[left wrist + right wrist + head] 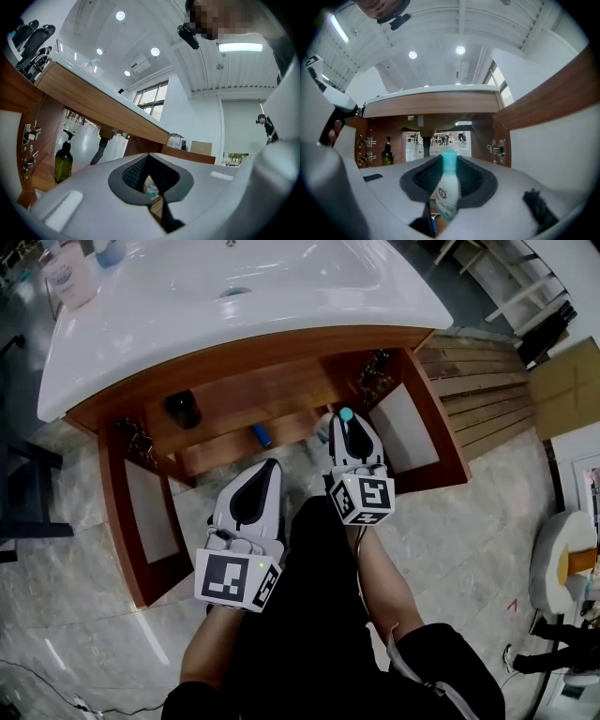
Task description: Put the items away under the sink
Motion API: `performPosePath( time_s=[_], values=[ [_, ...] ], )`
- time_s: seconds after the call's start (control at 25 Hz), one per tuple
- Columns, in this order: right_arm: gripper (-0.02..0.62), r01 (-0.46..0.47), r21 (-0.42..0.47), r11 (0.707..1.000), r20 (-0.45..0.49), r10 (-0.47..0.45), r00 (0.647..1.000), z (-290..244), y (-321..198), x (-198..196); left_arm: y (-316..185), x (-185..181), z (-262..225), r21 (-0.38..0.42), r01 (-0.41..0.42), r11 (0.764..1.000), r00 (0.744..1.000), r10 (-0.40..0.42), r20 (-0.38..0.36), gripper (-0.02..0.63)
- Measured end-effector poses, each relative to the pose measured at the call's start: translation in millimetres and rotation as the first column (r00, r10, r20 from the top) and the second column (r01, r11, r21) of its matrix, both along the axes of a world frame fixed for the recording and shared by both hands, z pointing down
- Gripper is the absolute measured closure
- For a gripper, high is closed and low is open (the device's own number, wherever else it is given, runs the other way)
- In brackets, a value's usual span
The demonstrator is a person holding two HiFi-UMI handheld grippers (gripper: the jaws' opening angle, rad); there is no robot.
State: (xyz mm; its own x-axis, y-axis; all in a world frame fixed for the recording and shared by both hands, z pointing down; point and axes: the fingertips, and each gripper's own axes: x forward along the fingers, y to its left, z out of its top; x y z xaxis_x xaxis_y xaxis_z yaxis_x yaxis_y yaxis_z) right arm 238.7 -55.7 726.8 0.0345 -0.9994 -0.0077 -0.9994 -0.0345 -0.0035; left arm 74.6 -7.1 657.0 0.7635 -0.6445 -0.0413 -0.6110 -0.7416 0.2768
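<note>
Under the sink (281, 296), at the open front of the cabinet (281, 367), we hold the right gripper (449, 161) level. Its jaws are partly apart and clamped on a white bottle (445, 197) — the teal cap pokes past the tips, toward the inside. Our left gripper (270, 467) hangs just beside it, nearer us, jaws closed tip to tip with nothing between them. Inside we see a dark bottle (183, 409) at the left and a small blue thing (262, 435) near the middle — both apart from the grippers.
</note>
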Motion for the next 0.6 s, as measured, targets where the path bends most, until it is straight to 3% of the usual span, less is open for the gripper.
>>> performPosePath(
  time_s=[0.6],
  values=[
    [0.491,-0.028,-0.008,1.0,-0.022,0.028,0.999,17.8,-37.9,13.3,3.8,-22.1,-11.4,0.024,0.018,1.0,1.0,-0.018,-0.018,0.599]
  ],
)
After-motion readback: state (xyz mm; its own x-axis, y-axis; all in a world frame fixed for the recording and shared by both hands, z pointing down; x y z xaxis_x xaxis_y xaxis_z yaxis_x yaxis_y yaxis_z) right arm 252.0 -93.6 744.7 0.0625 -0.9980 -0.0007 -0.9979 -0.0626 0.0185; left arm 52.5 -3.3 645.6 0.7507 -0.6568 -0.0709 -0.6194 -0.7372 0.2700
